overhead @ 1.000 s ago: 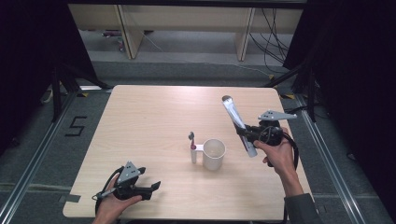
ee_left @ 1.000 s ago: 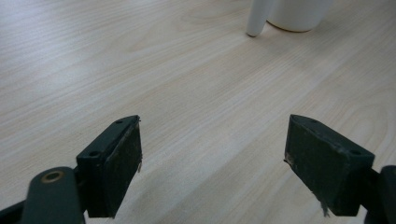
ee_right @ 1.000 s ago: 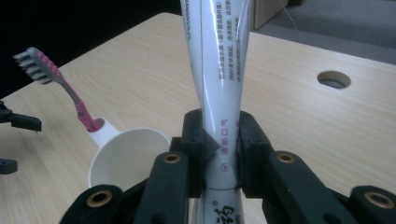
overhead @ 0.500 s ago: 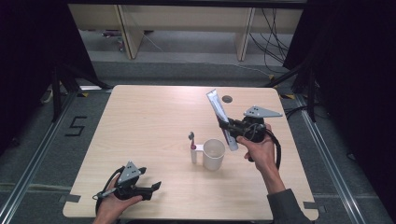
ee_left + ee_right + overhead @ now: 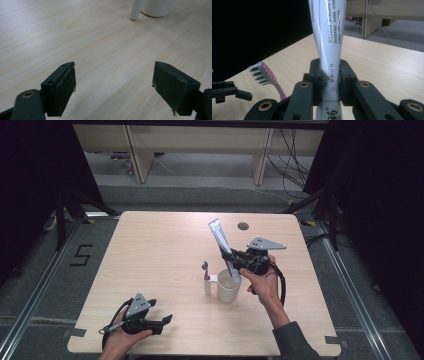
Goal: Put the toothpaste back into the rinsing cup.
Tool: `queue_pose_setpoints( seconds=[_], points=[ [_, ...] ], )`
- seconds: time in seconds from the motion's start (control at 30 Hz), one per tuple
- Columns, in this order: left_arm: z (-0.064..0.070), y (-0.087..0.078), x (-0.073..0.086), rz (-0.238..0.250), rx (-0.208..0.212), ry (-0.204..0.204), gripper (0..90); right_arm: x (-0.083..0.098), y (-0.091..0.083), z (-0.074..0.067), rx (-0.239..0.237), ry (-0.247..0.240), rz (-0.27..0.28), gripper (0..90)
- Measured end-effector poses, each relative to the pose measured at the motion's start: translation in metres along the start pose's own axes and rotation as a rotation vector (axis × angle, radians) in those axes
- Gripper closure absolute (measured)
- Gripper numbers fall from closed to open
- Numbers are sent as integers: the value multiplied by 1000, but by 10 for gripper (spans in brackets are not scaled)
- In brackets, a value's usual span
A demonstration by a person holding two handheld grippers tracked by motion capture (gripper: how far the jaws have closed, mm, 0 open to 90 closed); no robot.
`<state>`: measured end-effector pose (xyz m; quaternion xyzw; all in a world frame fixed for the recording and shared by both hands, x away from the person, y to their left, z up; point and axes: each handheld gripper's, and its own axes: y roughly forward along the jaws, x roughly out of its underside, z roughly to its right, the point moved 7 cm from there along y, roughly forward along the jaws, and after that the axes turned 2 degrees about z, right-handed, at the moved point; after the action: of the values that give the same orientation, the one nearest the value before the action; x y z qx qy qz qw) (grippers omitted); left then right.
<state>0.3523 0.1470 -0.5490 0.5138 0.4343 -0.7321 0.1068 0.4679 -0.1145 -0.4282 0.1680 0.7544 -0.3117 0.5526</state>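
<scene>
Dark curtained room; grey carpet floor, pale wooden furniture legs and loose cables beyond the far edge. Light wood-grain table (image 5: pixel 150 250) with a small round dark spot (image 5: pixel 243 226) near its far edge; a "5" marked on the floor at left.

Right gripper (image 5: pixel 231 256): jaws pinching a white toothpaste tube (image 5: pixel 220 240), tube tilted, lower end over the white mug (image 5: pixel 229 285) at mid-table. Pink-handled toothbrush (image 5: pixel 205 270) upright just beside the mug.

Left gripper (image 5: pixel 162 323): resting at the near edge, jaws spread, nothing between them.
</scene>
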Motion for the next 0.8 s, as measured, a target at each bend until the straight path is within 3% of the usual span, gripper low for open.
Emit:
queue_pose_setpoints(
  seconds=[0.03,0.2,0.47,0.57,0.63,0.67,0.7,0.73,0.8],
  points=[
    [0,0,0,-1,-1,-3,184,2,2,-1,-7,19,-5,764],
    [0,0,0,-1,-1,-4,184,12,7,-3,-4,22,-7,764],
    [1,-1,0,2,-6,-6,185,26,9,-6,-28,-26,-18,763],
    [1,-1,0,3,-6,-7,184,33,8,-6,-24,-6,-27,763],
    [1,-1,0,3,-5,-7,185,35,8,-7,-26,-9,-27,763],
    [1,-1,0,5,-6,-7,184,36,9,-5,-24,-35,-19,763],
    [1,-1,0,5,-7,-8,184,39,9,-6,-29,-12,-34,763],
    [1,-1,0,4,-6,-7,184,39,9,-4,-23,-47,-30,763],
    [1,-1,0,3,-5,-8,185,44,9,-6,-29,-10,-44,762]
  ],
)
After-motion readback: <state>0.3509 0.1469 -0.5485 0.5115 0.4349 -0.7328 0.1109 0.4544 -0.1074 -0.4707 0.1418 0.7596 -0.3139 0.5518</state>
